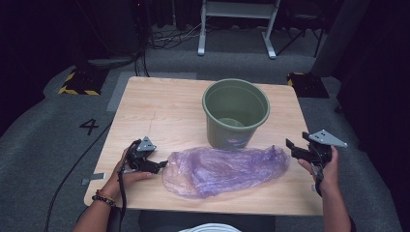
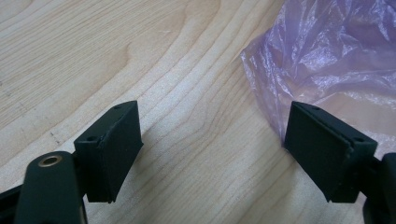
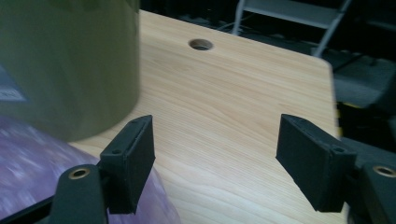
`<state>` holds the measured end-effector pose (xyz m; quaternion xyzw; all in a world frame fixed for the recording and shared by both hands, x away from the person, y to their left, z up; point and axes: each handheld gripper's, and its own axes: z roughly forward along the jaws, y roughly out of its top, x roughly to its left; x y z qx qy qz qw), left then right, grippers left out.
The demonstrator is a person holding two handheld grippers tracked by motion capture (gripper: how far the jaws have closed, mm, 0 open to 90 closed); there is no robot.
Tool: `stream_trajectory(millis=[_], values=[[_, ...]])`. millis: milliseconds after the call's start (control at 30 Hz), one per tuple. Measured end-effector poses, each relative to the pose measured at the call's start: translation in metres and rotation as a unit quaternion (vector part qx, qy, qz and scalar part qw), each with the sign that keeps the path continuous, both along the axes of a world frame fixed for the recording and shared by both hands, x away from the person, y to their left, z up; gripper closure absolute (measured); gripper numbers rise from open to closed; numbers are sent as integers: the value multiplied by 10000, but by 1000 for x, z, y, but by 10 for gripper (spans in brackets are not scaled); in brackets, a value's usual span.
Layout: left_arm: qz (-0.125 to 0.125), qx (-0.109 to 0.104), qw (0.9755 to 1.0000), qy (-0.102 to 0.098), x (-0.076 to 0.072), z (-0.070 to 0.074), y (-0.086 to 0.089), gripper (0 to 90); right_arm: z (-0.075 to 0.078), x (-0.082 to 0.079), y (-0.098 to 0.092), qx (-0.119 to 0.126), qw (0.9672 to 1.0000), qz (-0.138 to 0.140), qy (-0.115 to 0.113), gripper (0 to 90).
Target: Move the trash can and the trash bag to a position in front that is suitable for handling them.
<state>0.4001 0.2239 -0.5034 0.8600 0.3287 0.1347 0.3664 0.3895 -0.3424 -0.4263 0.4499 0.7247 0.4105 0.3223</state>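
Lying crumpled across the near half of the wooden worktop [image 1: 145, 106] is a purple bag [image 1: 225, 169], touching a green bucket [image 1: 235, 112] just behind it. The left tool [image 1: 162, 166] sits at the bag's left edge, jaws spread wide, gripping nothing. The right tool [image 1: 290, 146] hovers at its right end, equally open and empty.

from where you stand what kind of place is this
Probably a lab or studio set up for recording: a lone wooden table on grey carpet, a "4" marked on the floor, loose cables and dark drapes behind.
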Motion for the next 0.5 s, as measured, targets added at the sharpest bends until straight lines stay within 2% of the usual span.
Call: stream_trajectory(millis=[67,167,267,300,333,367,400,433,500], values=[[9,-9,10000,7,0,0,0,189,0,0,1,212,9996,159,43,280],[9,-10,10000,8,0,0,0,188,3,-7,6,299,9987,402,65,266],[12,-4,10000,2,0,0,0,189,2,-20,14,557,9959,697,139,246],[12,-4,10000,2,0,0,0,188,2,-20,14,557,9959,697,139,246],[13,-5,10000,1,0,0,0,188,-4,-32,25,541,9938,944,210,220],[12,-4,10000,1,0,0,0,188,-4,-32,25,541,9938,944,210,220],[12,-5,10000,1,0,0,0,188,-9,-36,31,506,9925,1083,272,204],[12,-5,10000,2,0,0,0,188,-21,-42,41,348,9911,1206,431,187],[12,-5,10000,2,0,0,0,188,-32,-42,48,148,9915,1165,551,187]])
